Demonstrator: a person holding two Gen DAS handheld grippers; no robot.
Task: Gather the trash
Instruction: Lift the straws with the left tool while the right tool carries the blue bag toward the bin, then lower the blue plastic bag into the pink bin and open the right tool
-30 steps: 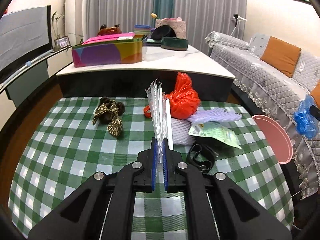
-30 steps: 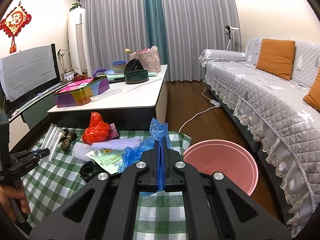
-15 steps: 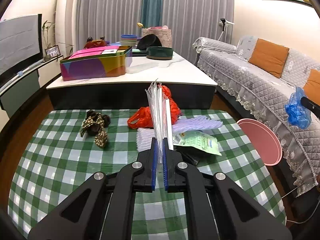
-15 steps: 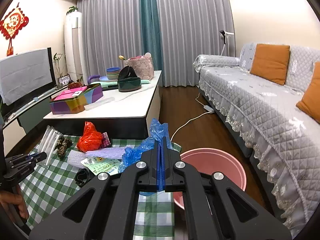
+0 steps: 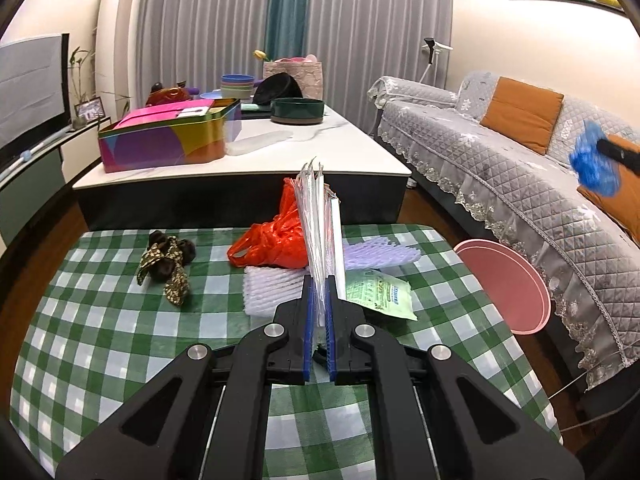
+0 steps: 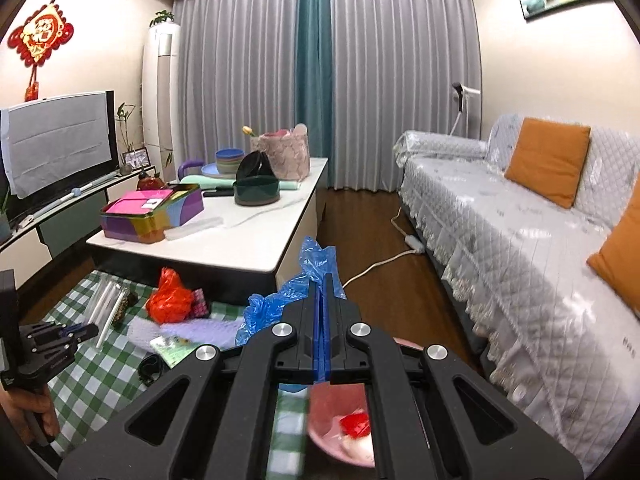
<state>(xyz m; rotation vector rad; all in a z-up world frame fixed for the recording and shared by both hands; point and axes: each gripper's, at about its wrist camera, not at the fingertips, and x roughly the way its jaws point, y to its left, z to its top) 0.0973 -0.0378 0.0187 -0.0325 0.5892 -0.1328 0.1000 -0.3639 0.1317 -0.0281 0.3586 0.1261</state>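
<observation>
While clamped on clear plastic packaging (image 5: 320, 216), left gripper (image 5: 318, 312) hangs over green checked cloth (image 5: 100, 340); orange bag (image 5: 276, 236), foam net sleeves (image 5: 272, 288) and green sachet (image 5: 380, 292) uncollected below; pink bin (image 5: 508, 284) on floor to right. From right wrist: right gripper (image 6: 322, 312) pinched tight on blue plastic bag (image 6: 280, 304), bin (image 6: 332, 412) directly beneath, some trash inside. Best kept centred over bin, then released; bag light, may drift or cling to pads.
</observation>
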